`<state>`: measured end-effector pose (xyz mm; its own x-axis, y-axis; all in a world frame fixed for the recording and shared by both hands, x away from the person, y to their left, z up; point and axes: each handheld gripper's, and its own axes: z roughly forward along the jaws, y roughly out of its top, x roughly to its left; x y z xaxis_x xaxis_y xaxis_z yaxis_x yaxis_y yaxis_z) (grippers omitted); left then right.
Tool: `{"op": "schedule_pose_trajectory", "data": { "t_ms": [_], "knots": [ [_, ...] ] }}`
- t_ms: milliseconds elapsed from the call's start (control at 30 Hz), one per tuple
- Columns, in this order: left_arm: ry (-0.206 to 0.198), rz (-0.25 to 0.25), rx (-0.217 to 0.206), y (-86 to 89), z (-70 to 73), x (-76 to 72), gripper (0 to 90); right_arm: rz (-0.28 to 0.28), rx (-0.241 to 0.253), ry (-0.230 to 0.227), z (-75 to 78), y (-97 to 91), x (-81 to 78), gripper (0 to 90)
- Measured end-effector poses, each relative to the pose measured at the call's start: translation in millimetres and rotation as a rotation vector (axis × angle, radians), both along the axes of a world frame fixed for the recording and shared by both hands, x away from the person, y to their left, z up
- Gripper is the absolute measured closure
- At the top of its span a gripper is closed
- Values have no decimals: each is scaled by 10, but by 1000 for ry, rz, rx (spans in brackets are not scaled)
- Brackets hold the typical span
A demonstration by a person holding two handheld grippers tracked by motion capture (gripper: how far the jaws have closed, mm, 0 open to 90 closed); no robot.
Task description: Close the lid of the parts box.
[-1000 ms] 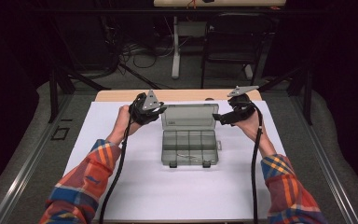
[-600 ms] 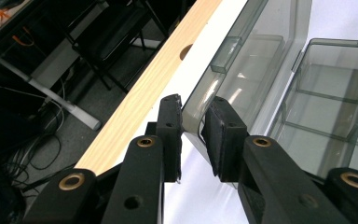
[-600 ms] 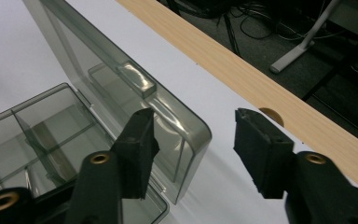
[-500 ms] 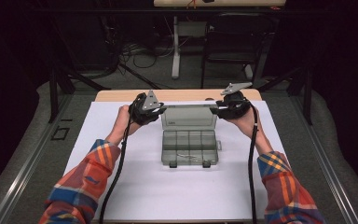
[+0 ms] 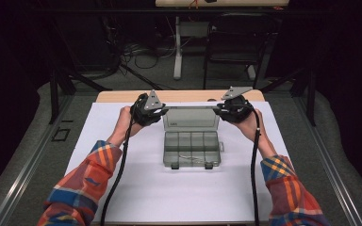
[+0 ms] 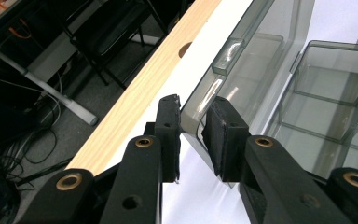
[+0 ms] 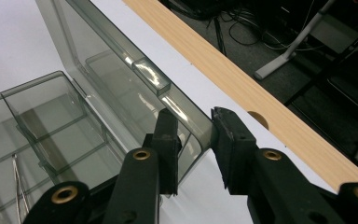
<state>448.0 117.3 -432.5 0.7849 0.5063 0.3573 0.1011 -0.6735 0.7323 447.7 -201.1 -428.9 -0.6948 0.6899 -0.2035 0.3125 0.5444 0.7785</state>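
Left hand-held gripper [image 6: 191, 135] is clamped narrow on one top corner of the smoky transparent plastic organiser box's raised lid [image 5: 191, 117]. The right hand-held gripper [image 7: 193, 140] has just been closing around the other corner; can't tell if its right pad touches. From the high view both grips are too small to judge. The box's tray [image 5: 192, 148] sits mid-frame on the white-covered bench [image 5: 136, 188], compartments looking bare except a thin wire-like thing [image 7: 17, 182] that's hard to make out.

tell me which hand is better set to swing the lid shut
Left, narrowly: the left gripper pinches a lid corner firmly. On the right gripper, the jaws have just been closing on the other corner.
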Motion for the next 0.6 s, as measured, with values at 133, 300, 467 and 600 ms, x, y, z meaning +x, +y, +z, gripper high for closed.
{"op": "schedule_pose_trajectory", "data": {
  "t_ms": [133, 300, 467, 600],
  "knots": [
    [27, -9, -12, 16, 16, -21, 734, 8, -4, -16, -10, -5, -31, 714],
    [16, 17, -106, 46, 159, -47, 455, 19, -18, -38, -22, -4, -66, 721],
    [18, 88, -147, 5, 370, -12, 596, 23, -21, -49, -19, 5, -72, 720],
    [49, 123, -126, -72, 316, 37, 760, 22, -23, -54, -20, 11, -81, 718]
  ]
}}
